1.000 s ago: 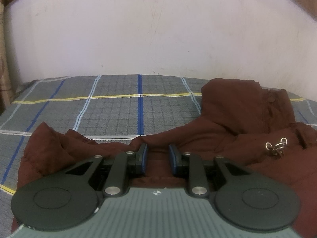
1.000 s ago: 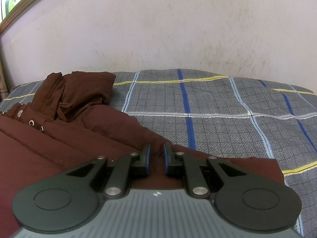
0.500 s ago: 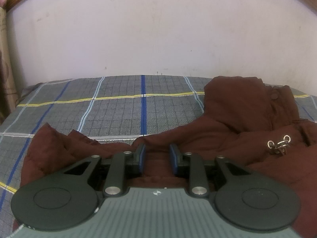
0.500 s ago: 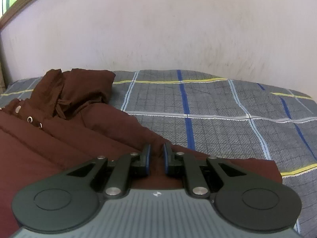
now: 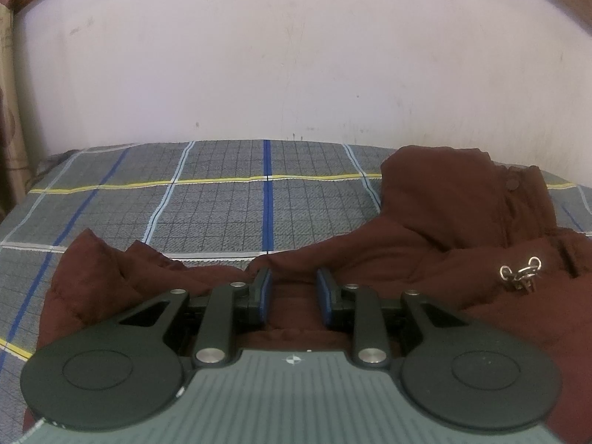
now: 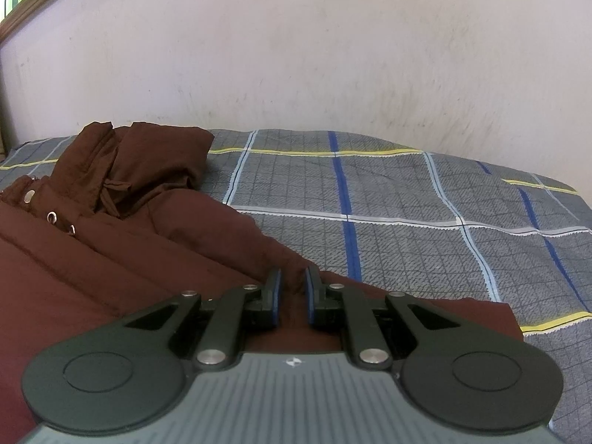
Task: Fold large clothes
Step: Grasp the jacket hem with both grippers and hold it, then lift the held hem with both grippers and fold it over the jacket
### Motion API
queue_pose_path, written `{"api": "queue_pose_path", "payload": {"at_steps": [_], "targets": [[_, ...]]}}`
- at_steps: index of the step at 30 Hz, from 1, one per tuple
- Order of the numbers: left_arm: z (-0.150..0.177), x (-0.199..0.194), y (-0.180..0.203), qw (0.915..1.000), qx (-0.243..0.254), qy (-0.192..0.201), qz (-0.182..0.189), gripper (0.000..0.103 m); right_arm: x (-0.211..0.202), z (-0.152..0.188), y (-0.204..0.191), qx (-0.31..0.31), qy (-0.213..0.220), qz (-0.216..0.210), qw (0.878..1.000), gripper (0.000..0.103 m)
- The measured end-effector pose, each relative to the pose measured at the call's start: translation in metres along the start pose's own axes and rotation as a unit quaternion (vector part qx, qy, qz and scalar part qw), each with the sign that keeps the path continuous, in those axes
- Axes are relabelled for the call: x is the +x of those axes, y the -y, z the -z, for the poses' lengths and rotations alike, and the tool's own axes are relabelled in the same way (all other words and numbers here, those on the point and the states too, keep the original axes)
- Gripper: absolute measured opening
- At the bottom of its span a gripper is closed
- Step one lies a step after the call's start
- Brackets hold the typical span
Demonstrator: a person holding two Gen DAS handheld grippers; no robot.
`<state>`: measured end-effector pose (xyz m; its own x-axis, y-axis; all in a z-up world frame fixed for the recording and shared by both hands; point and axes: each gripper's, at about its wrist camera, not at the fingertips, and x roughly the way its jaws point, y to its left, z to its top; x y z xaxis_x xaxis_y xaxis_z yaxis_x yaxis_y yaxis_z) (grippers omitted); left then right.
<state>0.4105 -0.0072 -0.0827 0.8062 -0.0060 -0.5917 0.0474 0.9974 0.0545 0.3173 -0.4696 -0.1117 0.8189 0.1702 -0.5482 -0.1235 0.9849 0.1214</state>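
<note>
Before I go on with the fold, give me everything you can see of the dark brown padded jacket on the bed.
The dark brown padded jacket lies spread on the grey checked bedsheet, its hood bunched toward the pale wall. It looks quilted, with horizontal stitched channels, metal snaps and eyelets near the collar, and a fabric drawstring. Metal rings show in the left wrist view. The right gripper pinches a raised ridge of fabric; the left gripper straddles a wider fold, its pads' contact unclear.

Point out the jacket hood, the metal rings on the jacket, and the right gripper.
jacket hood (image 6: 148,162), right wrist view, on its top fabric.
metal rings (image 5: 520,272), left wrist view, on the ring cluster.
right gripper (image 6: 292,286), right wrist view, midway between the fingertips, pinching a jacket fold.
</note>
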Motion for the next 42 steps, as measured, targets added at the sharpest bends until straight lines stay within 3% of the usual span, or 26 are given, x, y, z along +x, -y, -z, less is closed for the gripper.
{"api": "queue_pose_path", "payload": {"at_steps": [19,25,26,28,30,31,33,34,35,37,42], "targets": [[-0.001,0.000,0.000,0.9999,-0.010,0.001,0.000,0.032,-0.004,-0.001,-0.002,-0.004,0.007,0.010,1.000,0.013],[-0.005,-0.004,0.004,1.0000,0.002,0.000,-0.009,0.036,-0.008,-0.008,-0.003,-0.011,-0.008,0.017,1.000,0.014],[-0.006,-0.005,0.004,1.0000,0.003,0.000,-0.008,0.038,-0.011,-0.010,-0.006,-0.017,-0.009,0.028,0.999,0.017],[-0.007,-0.009,0.004,0.9999,0.006,0.001,-0.011,0.042,-0.026,-0.013,-0.013,-0.023,0.006,0.051,0.998,0.033],[-0.009,-0.018,0.006,0.9997,0.013,0.009,-0.019,0.051,-0.055,-0.012,-0.017,-0.016,0.050,0.040,0.998,0.082],[-0.009,-0.024,0.006,0.9995,0.013,0.016,-0.022,0.060,-0.074,-0.010,-0.019,-0.007,0.081,0.024,0.996,0.090],[-0.009,-0.038,0.005,0.9992,0.012,0.031,-0.024,0.079,-0.111,-0.002,-0.024,0.003,0.127,-0.002,0.992,0.095],[-0.008,-0.047,0.005,0.9986,0.012,0.042,-0.032,0.094,-0.127,0.002,-0.028,0.001,0.136,-0.012,0.991,0.095],[-0.007,-0.057,0.005,0.9975,0.011,0.055,-0.042,0.103,-0.141,0.008,-0.031,-0.004,0.141,-0.020,0.990,0.095],[-0.006,-0.075,0.003,0.9964,0.008,0.074,-0.039,0.103,-0.165,0.024,-0.037,-0.012,0.150,-0.028,0.988,0.099],[0.001,-0.105,-0.003,0.9972,0.007,0.066,-0.033,0.103,-0.200,0.060,-0.038,-0.005,0.149,-0.022,0.989,0.101]]}}
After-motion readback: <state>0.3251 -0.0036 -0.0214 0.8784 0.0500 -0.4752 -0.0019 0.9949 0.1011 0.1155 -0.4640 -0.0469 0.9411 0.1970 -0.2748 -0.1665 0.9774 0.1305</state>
